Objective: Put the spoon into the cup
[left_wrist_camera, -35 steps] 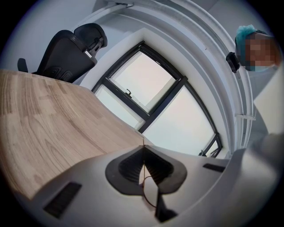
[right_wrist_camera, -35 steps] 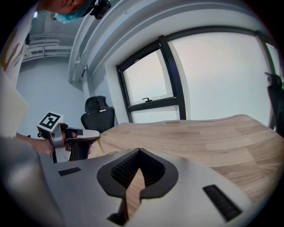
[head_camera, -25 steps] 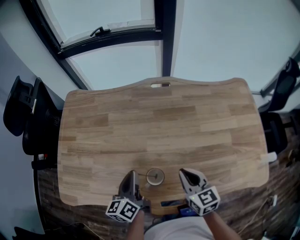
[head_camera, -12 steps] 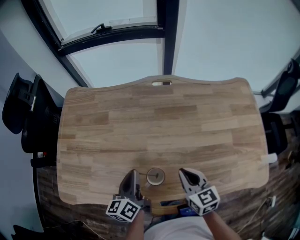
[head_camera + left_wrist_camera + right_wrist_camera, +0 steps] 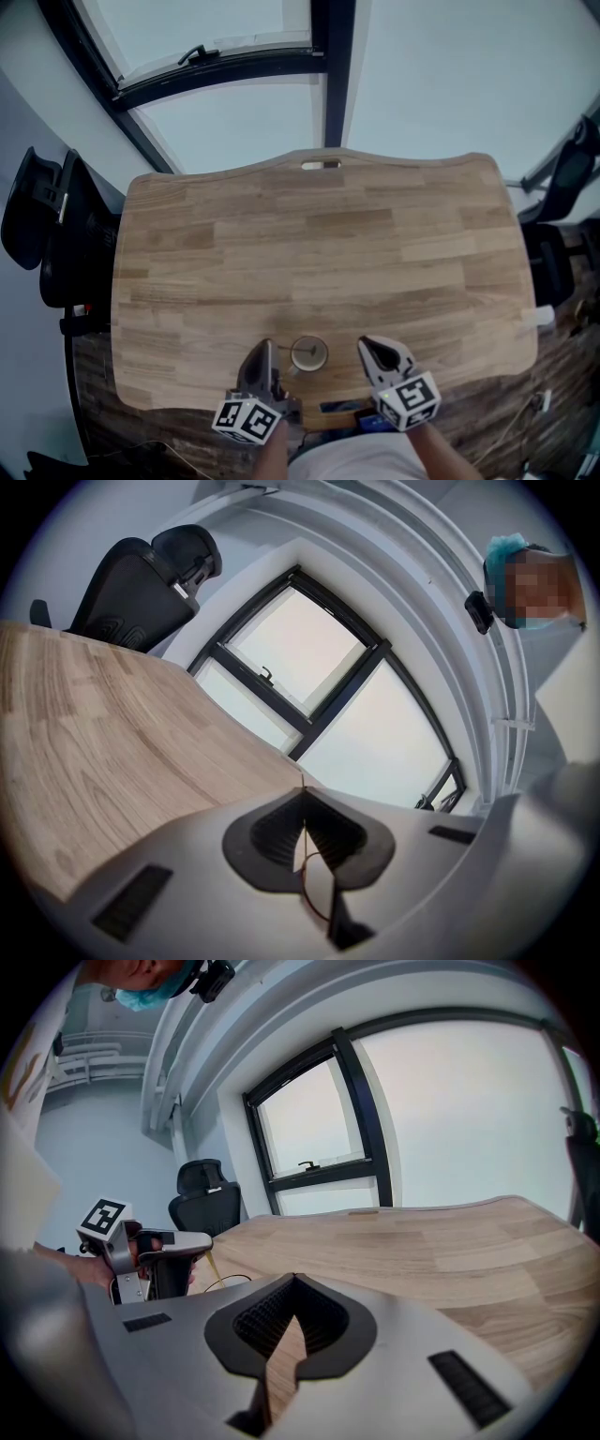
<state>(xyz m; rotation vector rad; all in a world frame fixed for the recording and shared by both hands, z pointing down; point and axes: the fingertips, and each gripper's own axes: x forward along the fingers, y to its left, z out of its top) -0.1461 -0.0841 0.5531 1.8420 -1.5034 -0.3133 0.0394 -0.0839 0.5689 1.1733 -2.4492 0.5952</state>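
Note:
A small clear cup (image 5: 309, 353) stands near the table's front edge, between my two grippers. My left gripper (image 5: 265, 349) sits just left of it, shut on the thin golden handle of the spoon (image 5: 286, 349), which reaches toward the cup's rim. In the right gripper view the left gripper (image 5: 192, 1246) holds that handle (image 5: 213, 1266) slanting down to the rim (image 5: 228, 1283); the bowl end is hidden. In the left gripper view the handle (image 5: 303, 808) shows as a thin line between the closed jaws. My right gripper (image 5: 366, 345) is shut and empty, just right of the cup.
The wooden table (image 5: 319, 253) stretches away from the cup toward a window wall. A black office chair (image 5: 47, 234) stands at the table's left edge, and another dark chair (image 5: 567, 178) is at the right.

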